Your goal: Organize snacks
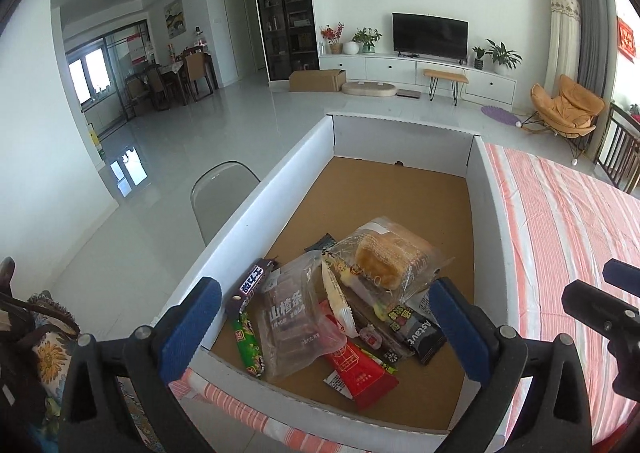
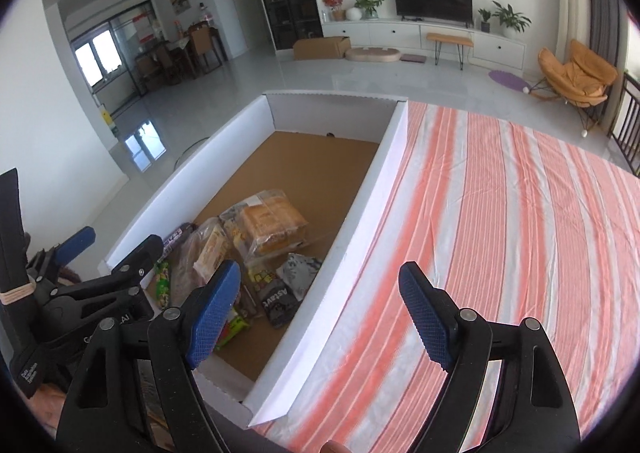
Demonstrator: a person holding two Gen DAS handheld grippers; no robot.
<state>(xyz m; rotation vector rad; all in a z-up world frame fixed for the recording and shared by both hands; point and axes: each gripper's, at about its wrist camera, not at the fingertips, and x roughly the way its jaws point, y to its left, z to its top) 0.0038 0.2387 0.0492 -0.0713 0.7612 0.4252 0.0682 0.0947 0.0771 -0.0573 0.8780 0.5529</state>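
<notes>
Jaws of the left gripper (image 1: 324, 323) spread wide, gripping nothing, poised above the near end of one white-walled box (image 1: 294, 167) with a brown cardboard floor. Left wrist view: a single heap of snack packets piled at the near end of that box. Counted among them: one clear bag of bread (image 1: 384, 259), one translucent hawthorn-strip pack (image 1: 290, 323), one dark chocolate bar (image 1: 250, 285), one green stick packet (image 1: 248, 343), one red packet (image 1: 358, 371), one black sachet (image 1: 424, 333), one pale yellow-edged wrapper (image 1: 338, 299); others beneath too overlapped to count. Two blue pads, one at each side of the heap, neither touching a packet. Part of the right gripper (image 1: 608, 313) at the far right edge, over the striped cloth.

Right wrist view: jaws of the right gripper (image 2: 320, 313) likewise wide apart and empty, held over the box's right wall and the pink-and-white striped surface (image 2: 520, 233). Left gripper (image 2: 116, 281) low at the left, tilted toward the heap. Bread bag (image 2: 272, 225) on top of the pile.
</notes>
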